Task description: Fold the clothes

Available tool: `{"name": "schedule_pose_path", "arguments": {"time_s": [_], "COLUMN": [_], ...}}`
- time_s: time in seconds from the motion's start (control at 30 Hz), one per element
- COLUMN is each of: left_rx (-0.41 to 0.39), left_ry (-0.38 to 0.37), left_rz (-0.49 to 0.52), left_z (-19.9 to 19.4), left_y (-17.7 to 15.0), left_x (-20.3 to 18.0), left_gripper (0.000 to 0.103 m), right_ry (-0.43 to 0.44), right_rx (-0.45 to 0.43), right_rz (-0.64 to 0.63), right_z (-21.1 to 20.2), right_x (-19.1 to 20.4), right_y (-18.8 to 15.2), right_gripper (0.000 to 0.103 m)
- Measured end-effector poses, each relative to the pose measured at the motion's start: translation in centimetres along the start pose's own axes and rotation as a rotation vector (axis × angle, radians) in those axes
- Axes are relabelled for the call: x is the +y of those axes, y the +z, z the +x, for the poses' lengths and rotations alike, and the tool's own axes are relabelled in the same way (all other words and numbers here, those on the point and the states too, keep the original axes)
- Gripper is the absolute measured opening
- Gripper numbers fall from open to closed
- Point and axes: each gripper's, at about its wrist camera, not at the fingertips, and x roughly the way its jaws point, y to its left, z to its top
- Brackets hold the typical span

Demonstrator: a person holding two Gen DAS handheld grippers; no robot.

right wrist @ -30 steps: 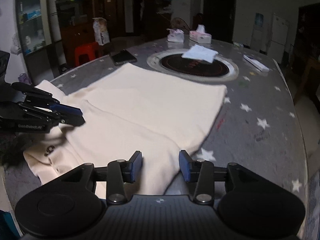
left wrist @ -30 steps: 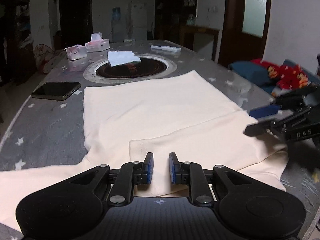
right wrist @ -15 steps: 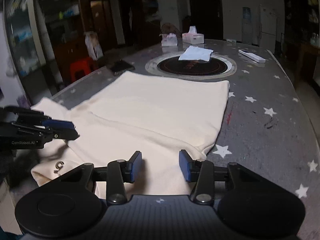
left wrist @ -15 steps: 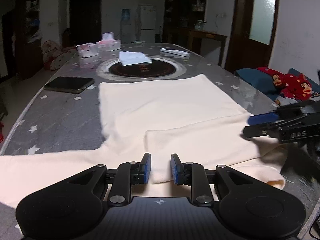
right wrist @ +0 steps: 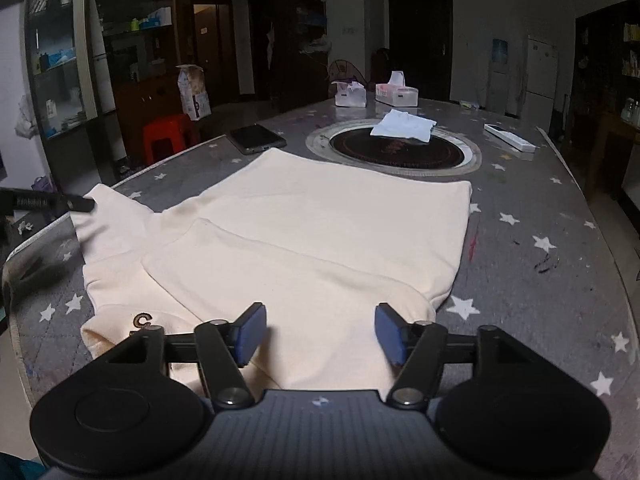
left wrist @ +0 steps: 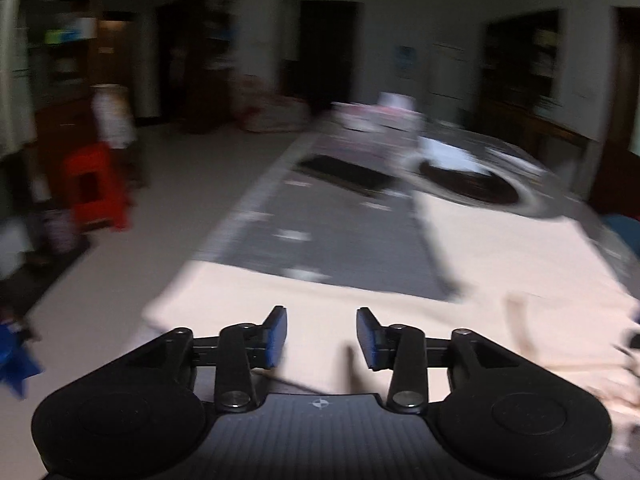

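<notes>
One garment [right wrist: 320, 232], a cream top, lies flat on the counter [right wrist: 540, 216] and fills the middle of the right wrist view. By my reading the folding is only begun: one sleeve [right wrist: 272, 276] is already turned in across the body, low in the frame, while the other sleeve [right wrist: 108, 212] lies spread toward the left edge, and the body itself has not been folded over. What is left, as I judge it, is to bring that second sleeve in and then fold the body down. The right gripper [right wrist: 320, 334] hangs over the near end of the folded sleeve; its jaws have just been opening and now stand wide apart, with cloth below them but nothing pinched. The left gripper [left wrist: 321, 336] sits over the spread sleeve in its own badly blurred view; its jaws have also just been opening, stand partly apart, and grip nothing that I can see, though the smear makes contact with the cloth hard to judge. As for containers, two tissue boxes [right wrist: 376, 93] stand at the far end of the counter, upper middle of the frame, each with tissue poking from the top. A white cloth [right wrist: 403, 125] lies on the round inset [right wrist: 394, 152], and a phone [right wrist: 258, 139] rests just beyond the garment's upper left corner.
</notes>
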Motion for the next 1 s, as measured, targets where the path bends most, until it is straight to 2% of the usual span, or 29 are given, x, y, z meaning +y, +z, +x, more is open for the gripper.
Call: {"name": "schedule_pose_path", "arguments": {"time_s": [0.07, 0.13, 0.3, 0.57, 0.73, 0.77, 0.8, 0.9, 1.0], "left_rx": [0.012, 0.027, 0.062, 0.056, 0.045, 0.041, 0.036, 0.012, -0.037], "left_ry": [0.075, 0.132, 0.180, 0.159, 0.154, 0.155, 0.155, 0.102, 0.018], "left_rz": [-0.052, -0.100, -0.175, -0.226, -0.260, -0.269, -0.279, -0.327, -0.300], "left_z": [0.7, 1.4, 3.0, 3.8, 3.8, 3.7, 3.6, 2.6, 0.6], "left_y": [0.1, 0.1, -0.1, 0.0, 0.0, 0.0, 0.1, 0.7, 2.2], "left_x": [1.9, 3.5, 5.7, 6.7, 7.0, 7.0, 7.1, 7.0, 5.3], "left_gripper": [0.044, 0.046, 0.047, 0.044, 0.022, 0.013, 0.010, 0.006, 0.006], "right_ry": [0.000, 0.009, 0.007, 0.005, -0.006, -0.009, -0.011, -0.015, -0.018], "right_rx": [0.002, -0.003, -0.002, -0.005, 0.005, 0.007, 0.009, 0.010, 0.011], "right_rz": [0.002, -0.012, -0.044, -0.041, -0.063, -0.068, -0.072, -0.078, -0.083], "right_z": [0.3, 0.4, 1.0, 1.2, 1.4, 1.4, 1.5, 1.5, 1.5], "right_x": [0.1, 0.5, 1.5, 1.6, 2.0, 2.1, 2.2, 2.3, 2.4], "right_y": [-0.3, -0.5, -0.7, -0.8, -0.9, -0.9, -0.9, -0.9, -0.9], "right_gripper": [0.072, 0.091, 0.103, 0.103, 0.103, 0.103, 0.103, 0.103, 0.103]}}
